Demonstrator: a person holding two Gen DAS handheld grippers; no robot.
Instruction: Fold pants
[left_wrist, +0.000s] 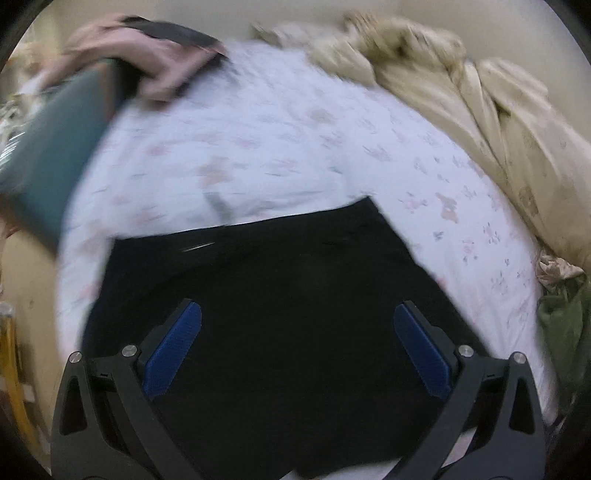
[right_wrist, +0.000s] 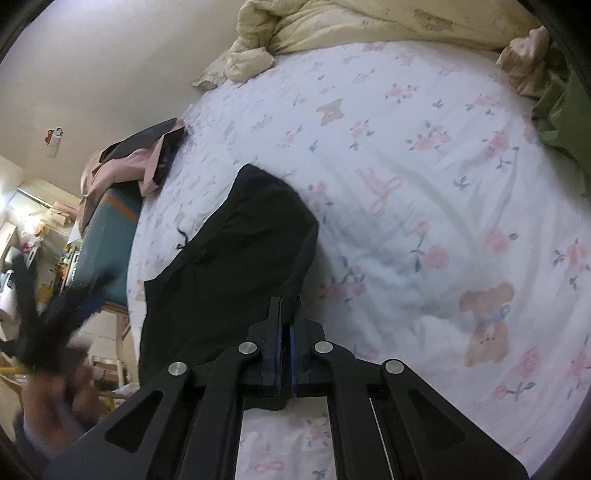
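Observation:
Black pants (left_wrist: 266, 295) lie on a white floral bed sheet (left_wrist: 258, 147). My left gripper (left_wrist: 298, 308) hovers over them, pointing steeply down, with its blue pads (left_wrist: 177, 350) wide apart and nothing between them; the view is motion-blurred. In the right wrist view the pants (right_wrist: 240, 240) lie partly folded, stretching away to the upper left. My right gripper (right_wrist: 285, 308) is shut on their near right edge, with a thin layer of black cloth pinched between the pads. The left gripper (right_wrist: 55, 314) shows there as a dark blur at the far left, beside the bed.
A crumpled beige quilt (right_wrist: 332, 22) is heaped along the far side of the bed. A pink garment (right_wrist: 122, 166) lies over a teal box (right_wrist: 107, 236) at the bed's left edge. Green cloth (right_wrist: 561, 110) sits at the right. The sheet (right_wrist: 424, 184) right of the pants is bare.

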